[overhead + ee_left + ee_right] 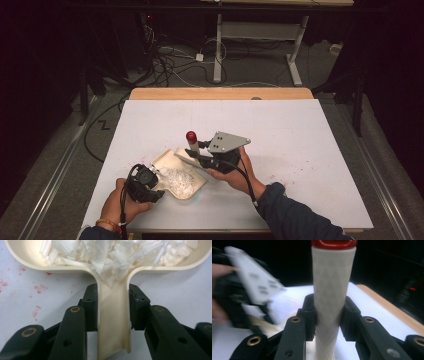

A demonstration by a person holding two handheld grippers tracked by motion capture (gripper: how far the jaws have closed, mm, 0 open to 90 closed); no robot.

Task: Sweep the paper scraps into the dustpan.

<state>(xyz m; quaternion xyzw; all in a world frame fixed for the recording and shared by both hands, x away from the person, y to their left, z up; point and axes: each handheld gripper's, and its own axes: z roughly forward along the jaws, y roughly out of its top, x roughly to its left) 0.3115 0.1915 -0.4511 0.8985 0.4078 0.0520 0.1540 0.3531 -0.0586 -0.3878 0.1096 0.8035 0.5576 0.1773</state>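
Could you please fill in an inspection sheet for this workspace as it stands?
Surface: white tabletop, faint red specks.
Job's things: cream dustpan holding white paper shreds; brush handle, white with red cap.
Clutter: nothing seen.
Grippers: left gripper shut on the dustpan's handle; right gripper shut on the brush handle.
Cables: one trails from each gripper; floor cables beyond the table.
Surroundings: dark room, white desk frame behind.
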